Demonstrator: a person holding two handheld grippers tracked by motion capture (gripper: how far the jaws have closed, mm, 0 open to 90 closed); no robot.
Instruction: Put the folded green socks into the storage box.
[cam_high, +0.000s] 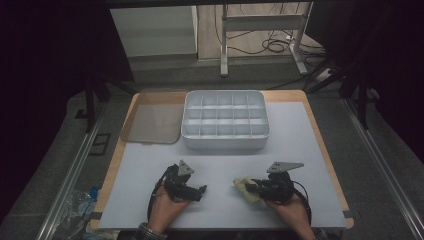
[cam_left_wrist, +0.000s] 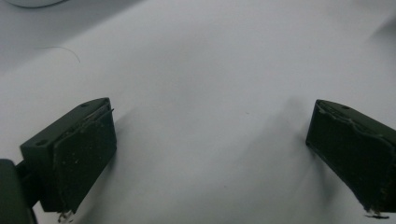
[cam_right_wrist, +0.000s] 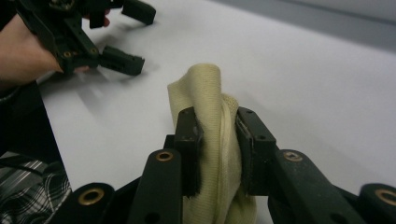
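A cream knitted cloth is bunched up between the pads of my right gripper, which is shut on it. In the high view the same cloth sticks out to the left of my right gripper, low on the white table top. My left gripper rests to the left of it, jaws pointing right toward the cloth and standing open with nothing between them. In the left gripper view its two black pads are wide apart over bare white surface. The left gripper also appears at the top left of the right gripper view.
A white tray divided into several compartments stands at the back middle of the table. A flat translucent lid lies to its left. The table's wooden edge runs along both sides. Table legs and cables are on the floor behind.
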